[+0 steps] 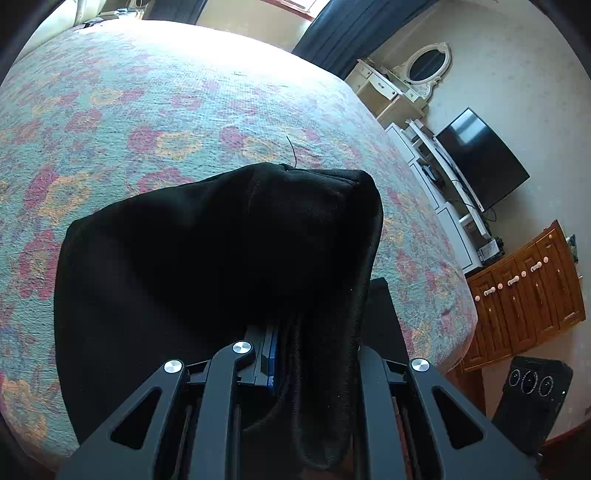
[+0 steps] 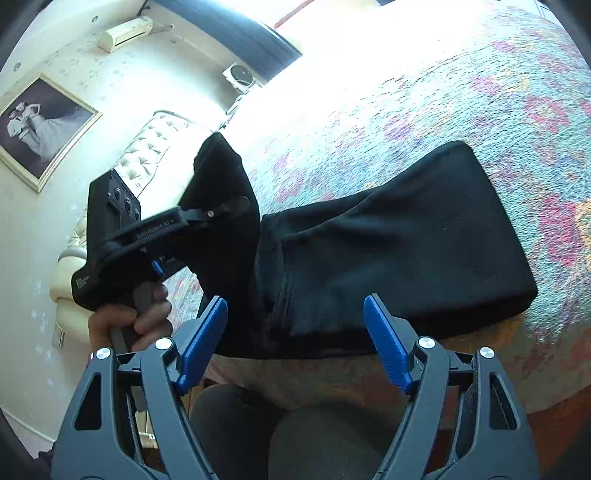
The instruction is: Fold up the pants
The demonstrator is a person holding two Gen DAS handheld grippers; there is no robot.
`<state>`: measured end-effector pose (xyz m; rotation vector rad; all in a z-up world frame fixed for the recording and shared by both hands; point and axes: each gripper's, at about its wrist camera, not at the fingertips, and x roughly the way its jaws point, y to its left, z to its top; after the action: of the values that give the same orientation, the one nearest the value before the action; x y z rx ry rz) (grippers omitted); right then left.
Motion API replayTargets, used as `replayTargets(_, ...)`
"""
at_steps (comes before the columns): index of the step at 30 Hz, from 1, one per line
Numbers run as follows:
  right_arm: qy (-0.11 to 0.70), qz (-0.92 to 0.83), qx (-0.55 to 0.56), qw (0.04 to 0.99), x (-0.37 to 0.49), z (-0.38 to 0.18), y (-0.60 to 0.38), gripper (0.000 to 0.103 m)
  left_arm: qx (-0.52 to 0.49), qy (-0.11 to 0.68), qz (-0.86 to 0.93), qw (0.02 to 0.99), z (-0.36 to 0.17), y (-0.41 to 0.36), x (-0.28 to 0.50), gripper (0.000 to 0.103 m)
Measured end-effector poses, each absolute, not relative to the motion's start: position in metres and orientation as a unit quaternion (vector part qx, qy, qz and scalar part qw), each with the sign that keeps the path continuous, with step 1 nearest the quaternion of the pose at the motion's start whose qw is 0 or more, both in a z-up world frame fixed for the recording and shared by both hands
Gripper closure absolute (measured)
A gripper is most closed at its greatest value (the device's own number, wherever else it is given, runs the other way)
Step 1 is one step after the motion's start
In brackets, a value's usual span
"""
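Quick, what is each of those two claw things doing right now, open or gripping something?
Left gripper: shut on the black pants, one end lifted off the bed.
Right gripper: open, holding nothing, near the pants' edge.

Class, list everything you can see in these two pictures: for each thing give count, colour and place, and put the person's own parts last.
pants: one, black, on the bed, one end lifted
bed: one, floral cover, under the pants
mirror: one, white frame, on the dresser
TV: one, black, by the wall
cabinet: one, brown, beside the bed
picture: one, framed, on the wall
air conditioner: one, white, high on the wall
left gripper: one, black, jaws shut on the pants
right gripper: one, black with blue pads, jaws open
hand: one, holding the left gripper
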<state>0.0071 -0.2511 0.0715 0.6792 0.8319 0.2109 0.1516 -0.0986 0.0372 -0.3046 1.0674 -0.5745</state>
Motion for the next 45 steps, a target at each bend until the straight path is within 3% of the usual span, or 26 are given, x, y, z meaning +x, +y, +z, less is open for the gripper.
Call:
replayTargets(8, 0.383, 0.080, 0.344, 0.853, 0.008, 0.066, -0.267, 0.027, -0.091, 0.531, -0.236, 0.809, -0.009, -0.144, 0.151, 0.084)
replayTargets(9, 0.381, 0.080, 0.344, 0.854, 0.008, 0.067, -0.267, 0.027, -0.085, 0.531, -0.234, 0.810, -0.012, -0.147, 0.151, 0.081)
replayTargets(14, 0.378, 0.072, 0.348, 0.855, 0.008, 0.065, -0.272, 0.027, -0.098, 0.521, -0.260, 0.807, -0.008, -0.152, 0.140, 0.041)
replayTargets(18, 0.358, 0.067, 0.372, 0.854, 0.003, 0.064, -0.286, 0.023, -0.120, 0.516, -0.260, 0.807, 0.005, -0.142, 0.130, 0.030)
replayTargets(21, 0.335, 0.070, 0.397, 0.852, -0.002, 0.068, -0.296, 0.021, -0.094, 0.499, -0.248, 0.825, 0.018, -0.130, 0.118, 0.029)
replayTargets(28, 0.406, 0.082, 0.378, 0.828, 0.024, 0.038, -0.292, 0.021, -0.029, 0.438, -0.163, 0.883, 0.039, -0.058, 0.086, 0.019)
replayTargets(39, 0.461, 0.102, 0.341, 0.813, 0.086, 0.010, -0.271, 0.021, -0.177, 0.481, -0.092, 0.854, -0.007, 0.060, 0.076, 0.019)
replayTargets(41, 0.472, 0.113, 0.347, 0.802, 0.092, 0.000, -0.261, 0.026, -0.179, 0.481, -0.093, 0.853, -0.009, 0.060, 0.079, 0.019)
replayTargets(45, 0.484, 0.112, 0.322, 0.806, 0.099, -0.005, -0.242, 0.051, -0.159, 0.474, -0.102, 0.860, -0.010, 0.052, 0.079, 0.019)
